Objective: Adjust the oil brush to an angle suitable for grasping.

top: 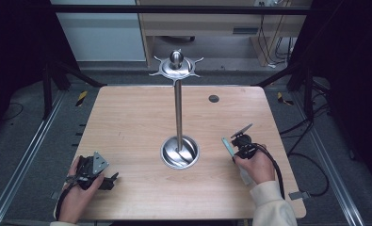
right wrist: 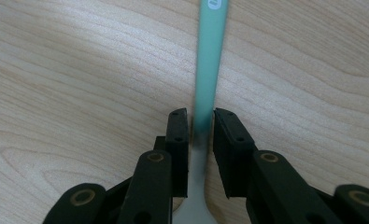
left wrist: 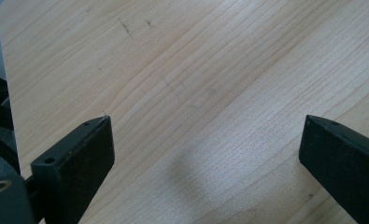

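Near surface's (top: 127,117) right edge, right gripper (right wrist: 201,122) has jaws nearly shut around teal-handled utensil (right wrist: 209,60) lying flat. Risk: thin handle pivots or slips. Left gripper (left wrist: 205,135) gapes, empty.

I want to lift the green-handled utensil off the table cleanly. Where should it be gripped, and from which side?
Grip the utensil on its flat green handle near the pale neck, coming from above along its length. It lies flat and narrow, so the right tongs can straddle it, one jaw on each long edge.
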### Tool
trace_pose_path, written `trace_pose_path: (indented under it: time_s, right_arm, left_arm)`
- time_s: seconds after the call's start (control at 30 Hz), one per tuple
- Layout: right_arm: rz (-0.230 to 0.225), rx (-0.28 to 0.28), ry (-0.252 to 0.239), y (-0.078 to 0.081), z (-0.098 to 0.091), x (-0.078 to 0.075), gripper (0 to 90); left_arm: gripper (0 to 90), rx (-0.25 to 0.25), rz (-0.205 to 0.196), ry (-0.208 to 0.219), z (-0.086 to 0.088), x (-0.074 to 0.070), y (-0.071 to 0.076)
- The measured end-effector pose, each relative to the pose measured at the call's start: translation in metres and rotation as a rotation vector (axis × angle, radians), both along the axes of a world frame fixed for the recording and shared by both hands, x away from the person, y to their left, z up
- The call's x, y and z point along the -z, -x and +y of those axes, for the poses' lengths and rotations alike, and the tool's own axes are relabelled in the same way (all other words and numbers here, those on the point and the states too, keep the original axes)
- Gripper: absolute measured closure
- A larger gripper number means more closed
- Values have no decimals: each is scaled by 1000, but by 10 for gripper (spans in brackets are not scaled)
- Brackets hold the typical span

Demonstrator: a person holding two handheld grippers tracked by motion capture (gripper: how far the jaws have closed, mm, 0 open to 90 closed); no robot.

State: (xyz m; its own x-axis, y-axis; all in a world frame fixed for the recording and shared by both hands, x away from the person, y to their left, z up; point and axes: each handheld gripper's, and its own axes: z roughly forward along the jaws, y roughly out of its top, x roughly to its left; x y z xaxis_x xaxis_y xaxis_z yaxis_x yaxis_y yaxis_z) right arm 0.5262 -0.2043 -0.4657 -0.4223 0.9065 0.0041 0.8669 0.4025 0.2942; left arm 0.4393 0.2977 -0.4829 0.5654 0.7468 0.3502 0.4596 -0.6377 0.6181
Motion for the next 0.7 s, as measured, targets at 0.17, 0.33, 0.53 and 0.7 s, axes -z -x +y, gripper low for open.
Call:
trace_pose_path:
  time_s: [0.17,0.33,0.53,0.7]
  right_arm:
    - [10,1,-3,0,0,1,780]
    - [13,-1,-5,-1,-1,2,792]
    - [18,8,-10,-1,-2,2,810]
    - [21,24,-17,-2,-2,2,818]
  left_arm:
    - [30,2,0,-1,0,0,0]
    - [30,2,1,-2,0,0,0]
    - [31,3,2,-2,0,0,0]
    - [30,3,0,-1,-1,0,0]
